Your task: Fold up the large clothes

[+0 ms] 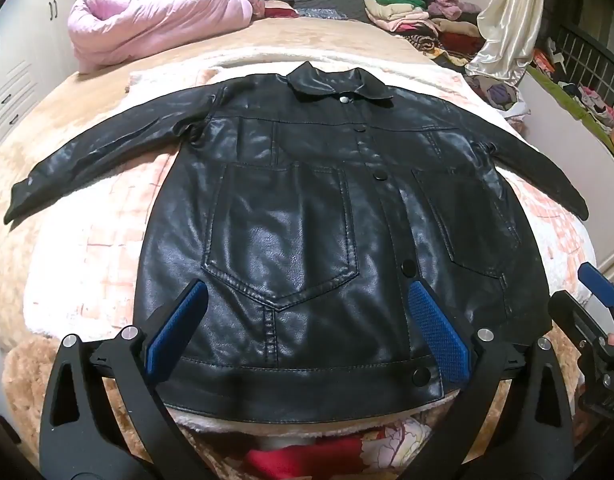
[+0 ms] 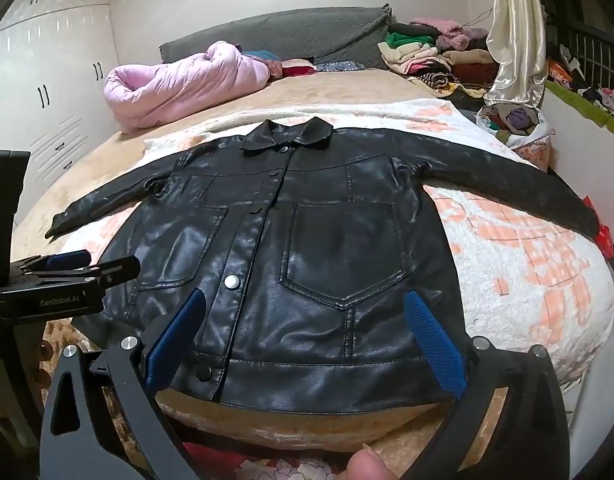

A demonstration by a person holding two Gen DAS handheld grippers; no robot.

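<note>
Black leather jacket (image 1: 307, 216) lay front-up, buttoned, sleeves spread, on the fleece blanket (image 1: 87, 280) over the bed. My left gripper (image 1: 307, 328) and right gripper (image 2: 307, 336) hovered above the hem, jaws fully wide, holding nothing. Judged it heavy, stiff-ish, slick; best pinched at cuffs or hem corners. Right view alone showed a fingertip (image 2: 367, 466); left view showed the other gripper's side.
</note>
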